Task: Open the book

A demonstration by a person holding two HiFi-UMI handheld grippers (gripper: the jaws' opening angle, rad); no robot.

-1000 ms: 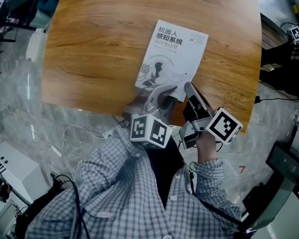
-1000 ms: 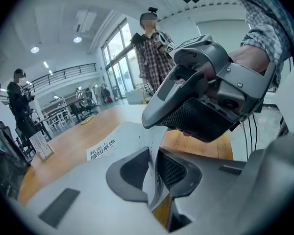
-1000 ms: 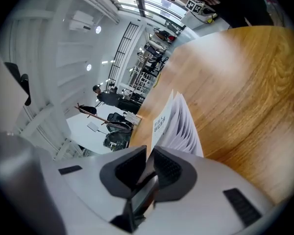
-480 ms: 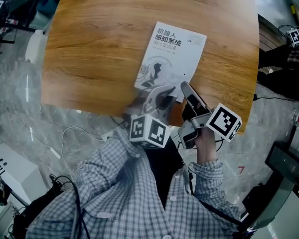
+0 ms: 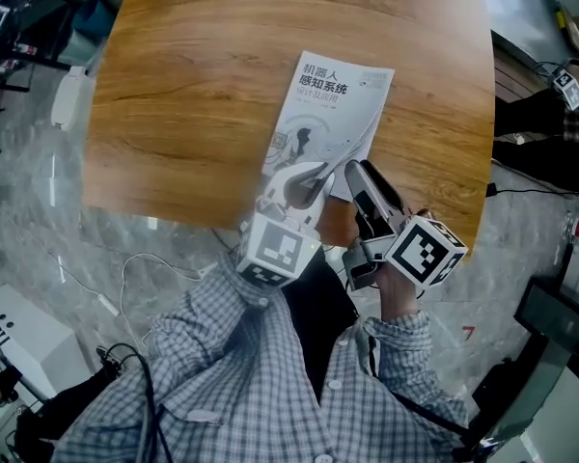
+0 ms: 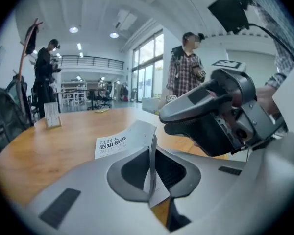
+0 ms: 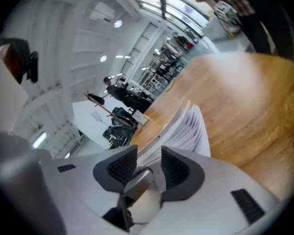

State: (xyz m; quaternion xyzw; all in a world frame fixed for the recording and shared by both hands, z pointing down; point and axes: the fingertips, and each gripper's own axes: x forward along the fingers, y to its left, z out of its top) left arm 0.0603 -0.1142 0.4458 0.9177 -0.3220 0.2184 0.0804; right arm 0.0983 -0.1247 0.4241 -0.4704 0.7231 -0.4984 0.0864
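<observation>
While pinched almost shut, grips with the left tongs (image 6: pixel 151 155) one thin sheet — the front cover (image 5: pixel 318 143) of the book (image 5: pixel 352 90), curled up off the pages at its near corner. Holds the right tongs (image 7: pixel 149 163) wide, jaws just opened, pads pressing nothing, with fanned page edges (image 7: pixel 186 129) showing in the gap. Lies white, title upward, on the wooden worktop (image 5: pixel 183 104) by its near edge — just ahead of both tongs.
</observation>
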